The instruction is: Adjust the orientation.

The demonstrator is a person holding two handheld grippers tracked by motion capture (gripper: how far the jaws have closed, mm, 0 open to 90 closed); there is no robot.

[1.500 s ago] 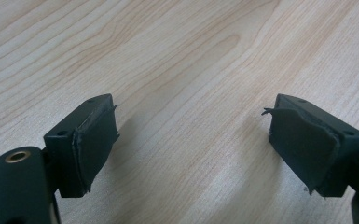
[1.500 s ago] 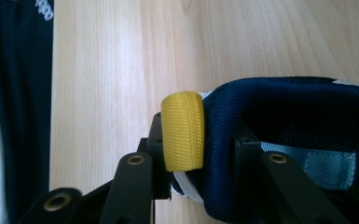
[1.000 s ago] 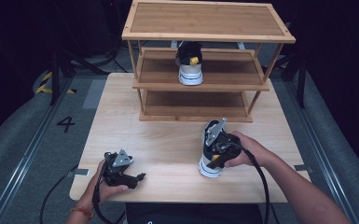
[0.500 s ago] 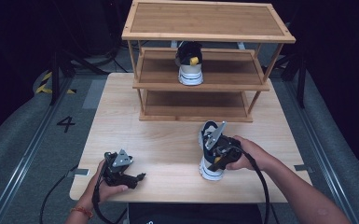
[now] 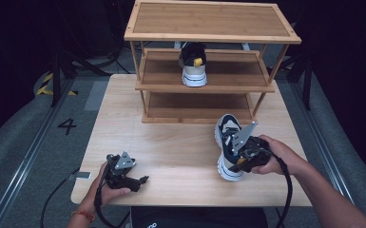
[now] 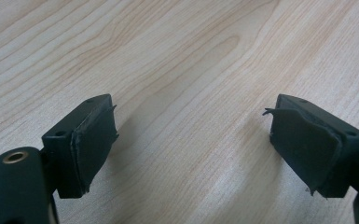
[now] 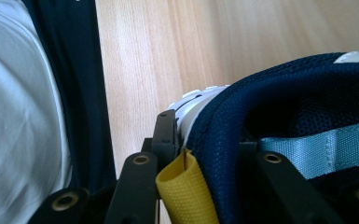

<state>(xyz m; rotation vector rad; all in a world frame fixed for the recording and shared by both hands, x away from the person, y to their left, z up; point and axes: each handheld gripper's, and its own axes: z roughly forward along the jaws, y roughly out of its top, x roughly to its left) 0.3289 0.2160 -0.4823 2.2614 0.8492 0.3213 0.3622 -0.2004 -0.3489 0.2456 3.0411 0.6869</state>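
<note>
At lower right of the high view, our right gripper [image 5: 237,159] has just clamped its fingers on the heel of the sneaker [image 5: 226,137] and tips it up off the bench [image 5: 171,142], ready for the rack [image 5: 209,83]. Left gripper [image 5: 135,180] idles, fingers apart.

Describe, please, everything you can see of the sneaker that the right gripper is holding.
The sneaker is navy mesh with white panels, a thick white sole, a yellow heel loop and a pale blue strap inside the collar. It lies lengthwise near the table's right side, toe toward the wooden shoe rack, heel toward the person. The right gripper is shut on its heel collar, one jaw inside, one outside. Whether its sole touches the table is unclear.
</note>
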